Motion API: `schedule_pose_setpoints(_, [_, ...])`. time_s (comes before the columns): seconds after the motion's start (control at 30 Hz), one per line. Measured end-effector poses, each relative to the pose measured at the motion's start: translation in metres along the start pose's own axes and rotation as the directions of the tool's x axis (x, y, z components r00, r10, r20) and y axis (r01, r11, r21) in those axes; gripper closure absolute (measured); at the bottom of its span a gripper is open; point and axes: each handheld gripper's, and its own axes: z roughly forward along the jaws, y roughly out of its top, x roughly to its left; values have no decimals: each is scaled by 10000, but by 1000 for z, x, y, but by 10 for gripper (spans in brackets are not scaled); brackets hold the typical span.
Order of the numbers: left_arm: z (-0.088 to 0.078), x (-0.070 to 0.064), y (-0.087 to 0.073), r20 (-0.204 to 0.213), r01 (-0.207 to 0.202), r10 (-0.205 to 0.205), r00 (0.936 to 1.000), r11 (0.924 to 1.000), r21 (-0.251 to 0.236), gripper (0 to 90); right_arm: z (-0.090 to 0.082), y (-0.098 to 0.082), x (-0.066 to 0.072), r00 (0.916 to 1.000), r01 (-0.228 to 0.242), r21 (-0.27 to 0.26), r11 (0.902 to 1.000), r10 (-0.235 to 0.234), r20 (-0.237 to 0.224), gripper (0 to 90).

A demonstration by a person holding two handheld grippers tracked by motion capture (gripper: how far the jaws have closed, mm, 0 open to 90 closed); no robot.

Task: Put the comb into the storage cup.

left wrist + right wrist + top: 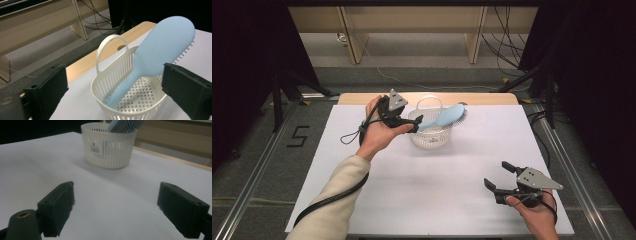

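Note:
A light blue hairbrush (447, 117) leans in a small white slotted basket (430, 137), handle down and bristled head out over the right rim. My left gripper (414, 124) is at the basket's left rim, open. In the left gripper view its jaws stand wide apart and off the hairbrush (160, 50), which rests in the basket (100, 97) just ahead of the left gripper (115, 75). My right gripper (498, 175) is held low near the table's front right, open and holding nothing. Ahead of the right gripper (116, 192) stand the basket (110, 150) and the brush's bristles (126, 125).
A white sheet (437, 190) covers the table, with a strip of wooden edge (362, 98) at the far side. Beyond it lie grey floor, cables (507, 45) and wooden furniture legs. Dark curtains flank both sides.

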Motion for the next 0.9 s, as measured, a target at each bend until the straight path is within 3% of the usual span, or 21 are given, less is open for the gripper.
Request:
schedule_pose_setpoints(0.13, [-8, 3, -6, -98, -3, 4, 10000, 10000, 56, 0, 0, 0, 0, 10000, 10, -10, 10000, -10, 16, 151])
schedule_pose_setpoints(0.63, [-40, 13, -30, -97, 192, -193, 9998, 9998, -45, 0, 0, 0, -1, 9999, -75, -34, 10000, 76, 103, 150])
schedule_pose_setpoints(0.9, [-53, 14, -44, -190, 26, -29, 9998, 9999, -158, 0, -1, 0, -2, 9999, -71, -45, 10000, 71, 129, 150])
